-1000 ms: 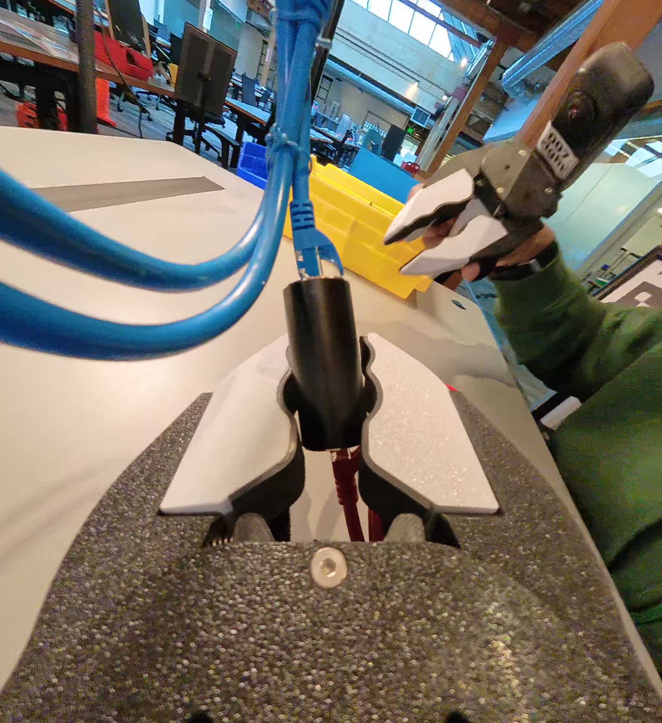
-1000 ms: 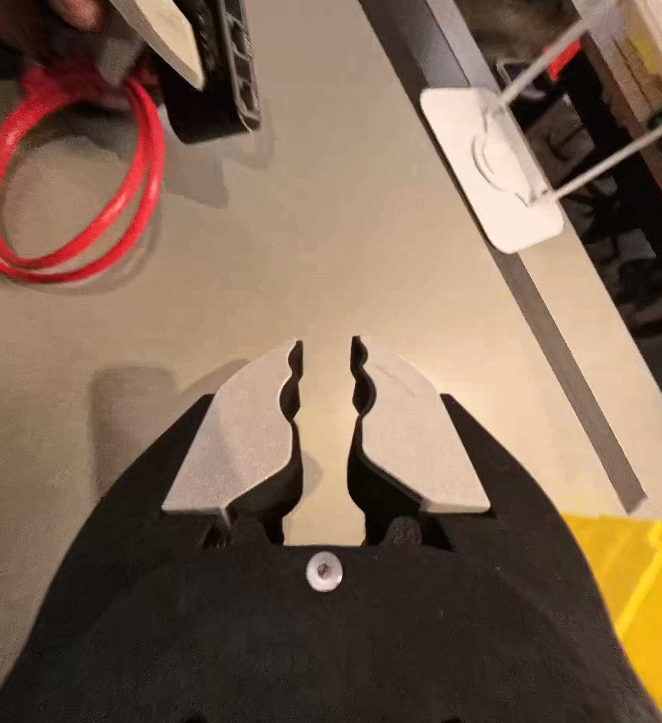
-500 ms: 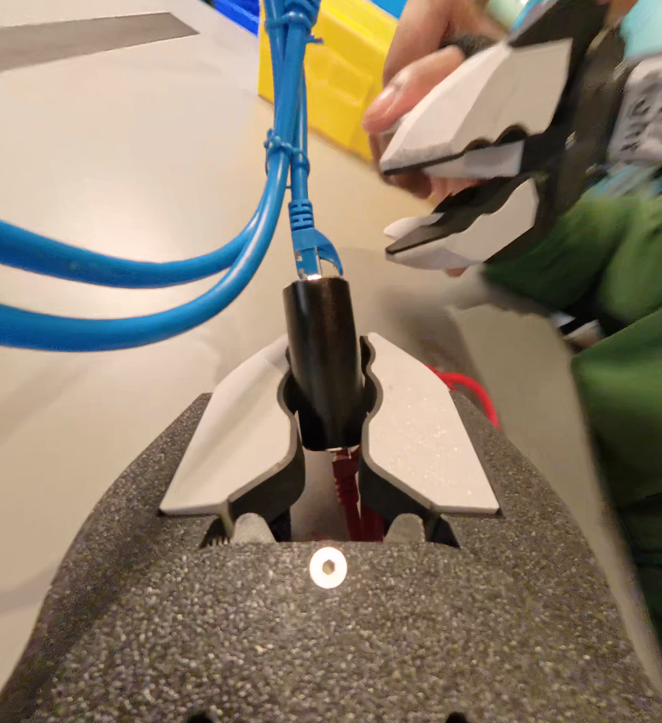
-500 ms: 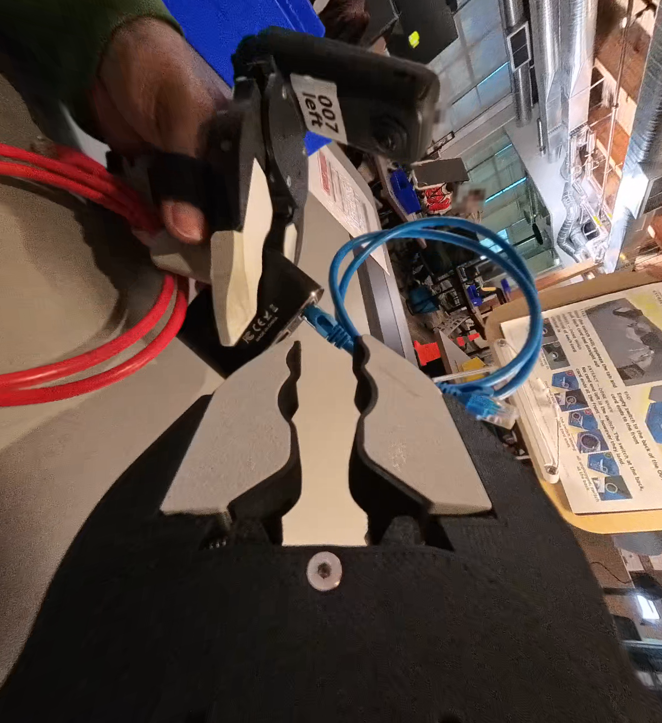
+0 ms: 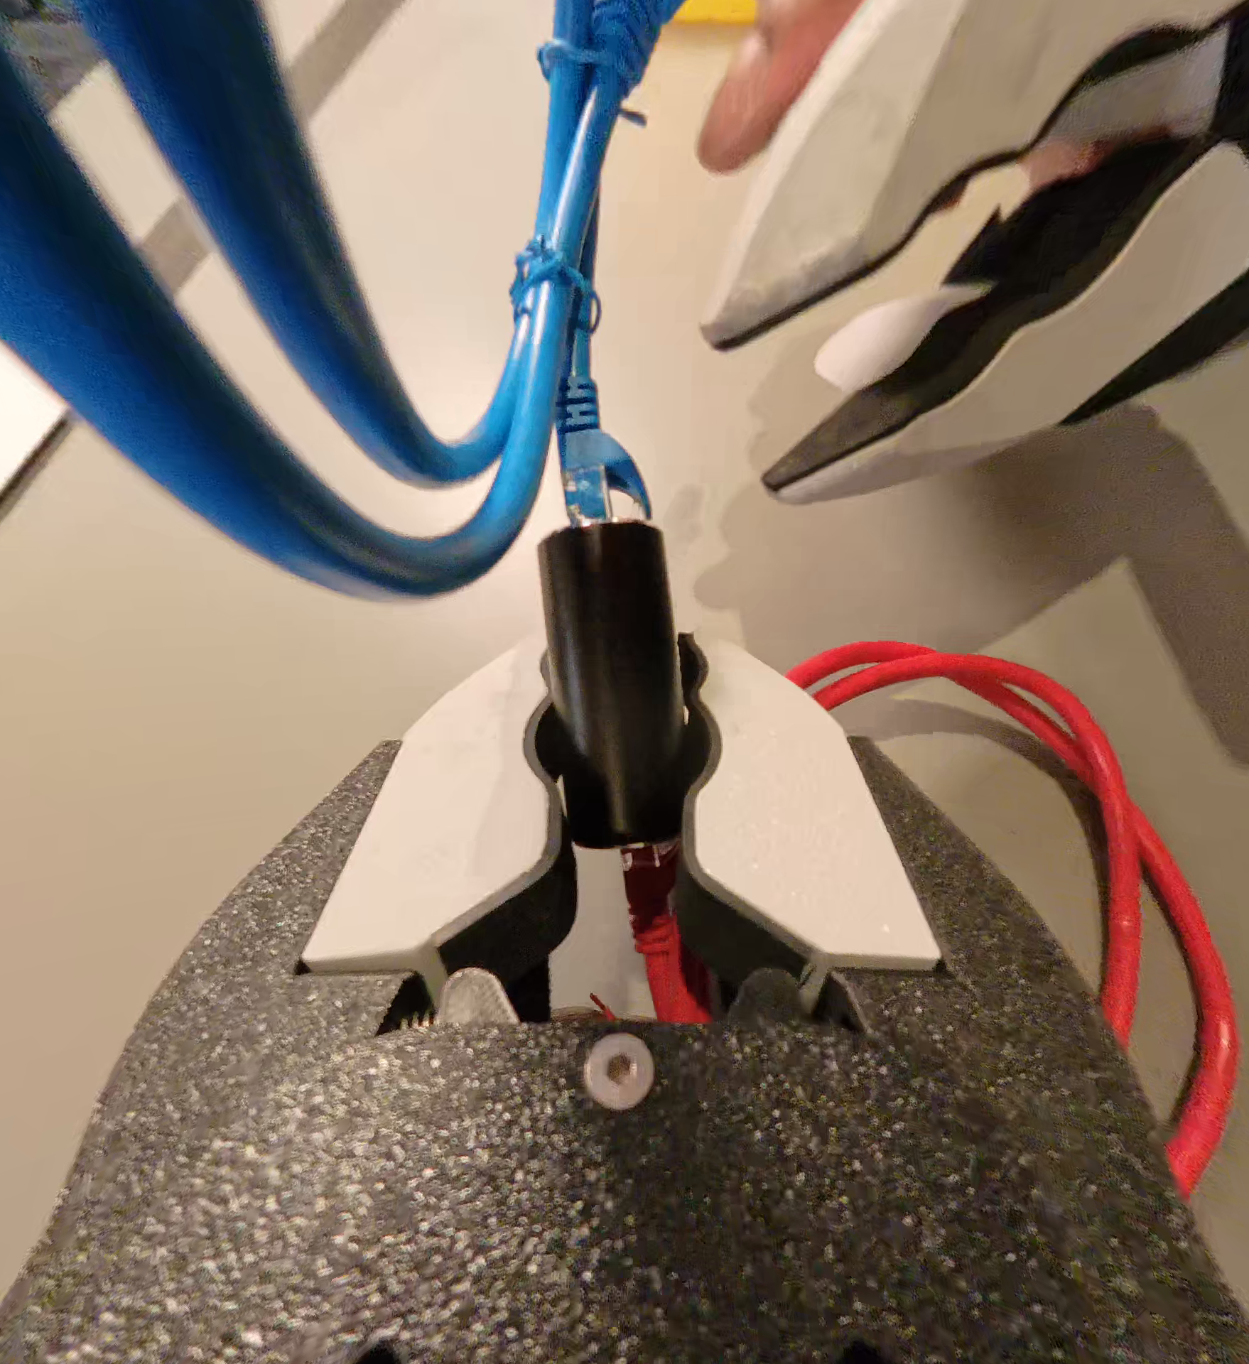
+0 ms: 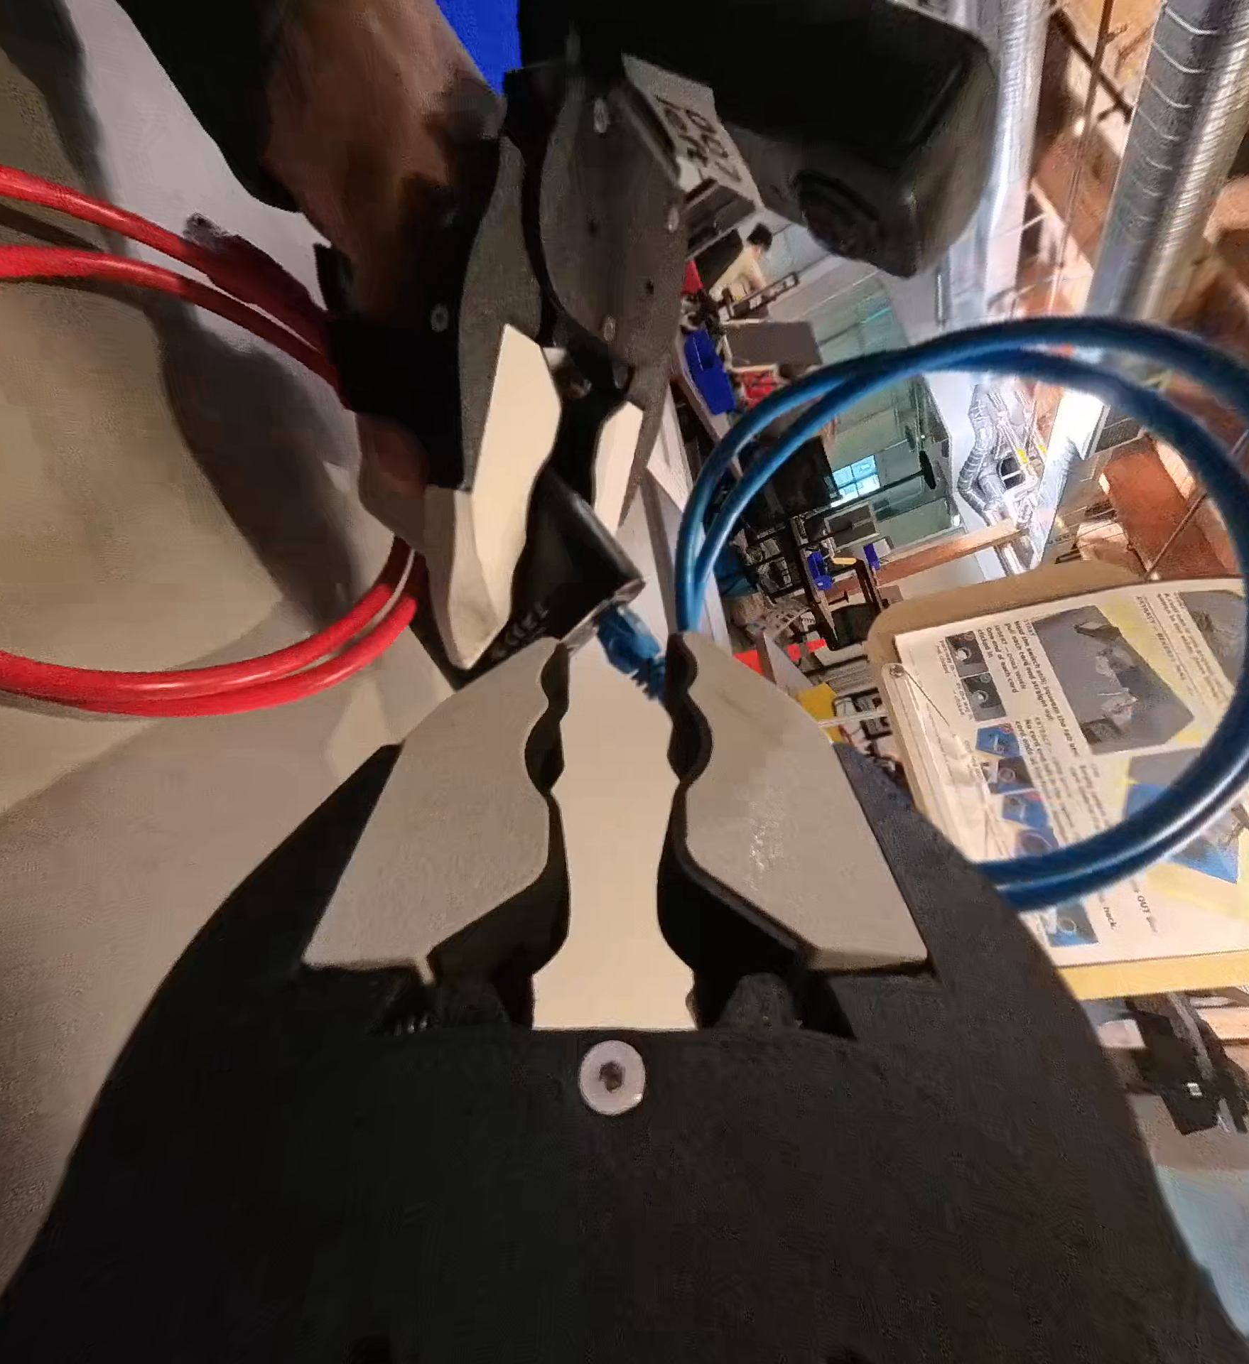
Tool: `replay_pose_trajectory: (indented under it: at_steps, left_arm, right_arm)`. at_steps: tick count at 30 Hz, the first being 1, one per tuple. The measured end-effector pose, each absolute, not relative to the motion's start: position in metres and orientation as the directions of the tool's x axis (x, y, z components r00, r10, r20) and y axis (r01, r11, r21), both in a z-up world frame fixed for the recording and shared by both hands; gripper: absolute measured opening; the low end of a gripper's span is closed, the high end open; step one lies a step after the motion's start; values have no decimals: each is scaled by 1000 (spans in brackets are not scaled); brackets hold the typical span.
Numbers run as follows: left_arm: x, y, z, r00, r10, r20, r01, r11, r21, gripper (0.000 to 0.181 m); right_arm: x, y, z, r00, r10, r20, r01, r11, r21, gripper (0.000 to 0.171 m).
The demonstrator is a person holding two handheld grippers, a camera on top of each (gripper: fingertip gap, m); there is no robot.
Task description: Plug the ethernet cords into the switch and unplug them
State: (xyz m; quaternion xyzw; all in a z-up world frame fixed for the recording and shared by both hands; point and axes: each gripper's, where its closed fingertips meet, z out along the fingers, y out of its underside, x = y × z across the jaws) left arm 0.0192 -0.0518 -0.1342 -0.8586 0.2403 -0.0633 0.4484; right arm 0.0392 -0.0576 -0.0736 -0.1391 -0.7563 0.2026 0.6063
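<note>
Underneath, a plain beige table [image 5: 164, 738], shadowed at right in the left wrist view. Beyond its edge in the right wrist view, a workshop: silver ducts [image 6: 1168, 133], wooden beams, distant desks, and a printed sheet [image 6: 1094, 745] on a board.

Left gripper [image 5: 618, 708] clenched on the black switch [image 5: 610, 694], held off the table. Blue cord [image 5: 585, 443] plugged into the far end, looping away up and left, bound with ties. Red cord [image 5: 662, 952] plugged into the near end, running back between the fingers and coiling out at right.

Right gripper [image 6: 610, 664] released, jaws apart with nothing between them, tips just beside the blue plug [image 6: 625, 642] and the switch's end; whether touching, cannot tell.

Half a second ago, farther from the switch; now much closer and larger in the left wrist view [image 5: 791, 398], blurred. Yellow bins seen earlier now almost out of view. Left grip unchanged, both cords still seated.
</note>
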Motion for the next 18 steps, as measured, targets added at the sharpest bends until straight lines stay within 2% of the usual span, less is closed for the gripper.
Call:
replay_pose_trajectory:
  at_steps: [4, 8, 13, 18]
  left_arm:
    - [33, -57, -149, 835, -532, -139, -441, -497, -747, 28]
    - [38, -58, -152, 824, -547, -149, -459, -489, -742, 28]
    - [40, -58, -152, 824, -548, -147, -457, -487, -744, 28]
    - [42, -57, -152, 817, -547, -182, -484, -480, -732, 29]
  right_arm:
    - [41, -64, -84, -273, 399, 875, -16, 908, -419, 23]
    - [42, -64, -97, -344, 379, 859, 36, 920, -391, 21]
    - [44, -66, -102, -397, 396, 828, 67, 912, -404, 19]
    - [41, -59, -102, -400, 440, 804, 176, 898, -404, 25]
